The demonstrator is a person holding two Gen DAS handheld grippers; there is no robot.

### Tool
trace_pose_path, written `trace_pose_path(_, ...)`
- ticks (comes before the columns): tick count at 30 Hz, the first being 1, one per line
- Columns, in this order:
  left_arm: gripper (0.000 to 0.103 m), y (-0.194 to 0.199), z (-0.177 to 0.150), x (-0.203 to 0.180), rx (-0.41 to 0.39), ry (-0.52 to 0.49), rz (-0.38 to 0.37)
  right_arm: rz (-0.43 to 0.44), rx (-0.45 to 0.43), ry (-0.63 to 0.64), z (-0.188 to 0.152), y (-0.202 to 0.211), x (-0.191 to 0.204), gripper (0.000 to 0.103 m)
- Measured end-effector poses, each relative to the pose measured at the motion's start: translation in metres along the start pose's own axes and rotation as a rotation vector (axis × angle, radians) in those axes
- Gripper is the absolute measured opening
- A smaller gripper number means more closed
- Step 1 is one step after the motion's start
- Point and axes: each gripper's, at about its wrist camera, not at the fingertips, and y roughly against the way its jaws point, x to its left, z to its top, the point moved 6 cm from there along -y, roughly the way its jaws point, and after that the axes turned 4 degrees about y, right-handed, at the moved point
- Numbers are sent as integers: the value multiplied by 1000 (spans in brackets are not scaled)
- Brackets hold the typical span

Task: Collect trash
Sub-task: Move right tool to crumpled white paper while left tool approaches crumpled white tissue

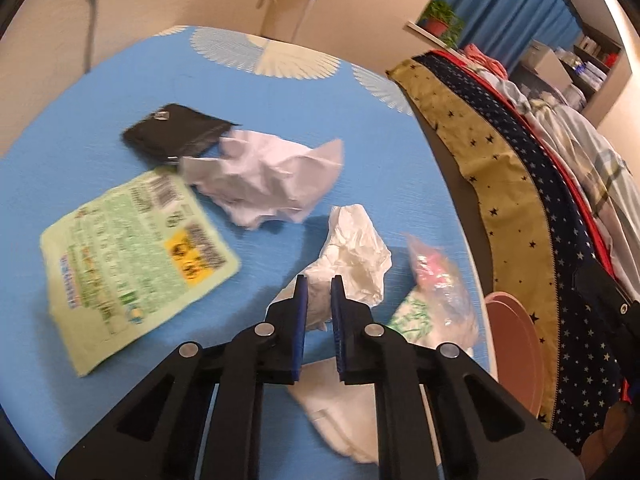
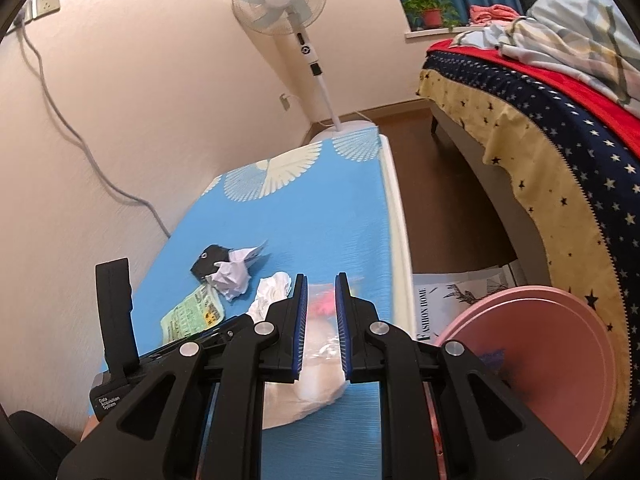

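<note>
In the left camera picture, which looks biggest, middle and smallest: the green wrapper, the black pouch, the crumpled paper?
1. Green wrapper, though it lies nearest the camera.
2. Crumpled paper.
3. Black pouch, farthest away and partly hidden by the paper.

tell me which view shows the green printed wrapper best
The left wrist view: the green wrapper lies flat and nearly whole on the blue tabletop, though blurred. In the right wrist view it is small and partly hidden behind the gripper hardware.
</note>
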Motion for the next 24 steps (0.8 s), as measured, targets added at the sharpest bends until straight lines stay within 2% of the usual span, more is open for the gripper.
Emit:
trace_pose_path(9, 11, 23, -5, 31, -57, 57, 98, 110, 40, 70, 10, -42, 56, 15)
trace_pose_path(15, 11, 32, -5, 47, -80, 89, 132, 151, 131, 80, 5, -91, 84, 16)
trace_pose_path(16, 11, 32, -5, 49, -83, 91, 136, 158, 144, 75, 4, -97, 86, 17)
trace_pose_path(18, 11, 32, -4, 52, -87, 101, 141, 171, 172, 61, 1, -111, 92, 33)
trace_pose_path(24, 11, 34, -3, 60, -93, 118, 144, 180, 216, 37, 2, -139, 105, 32)
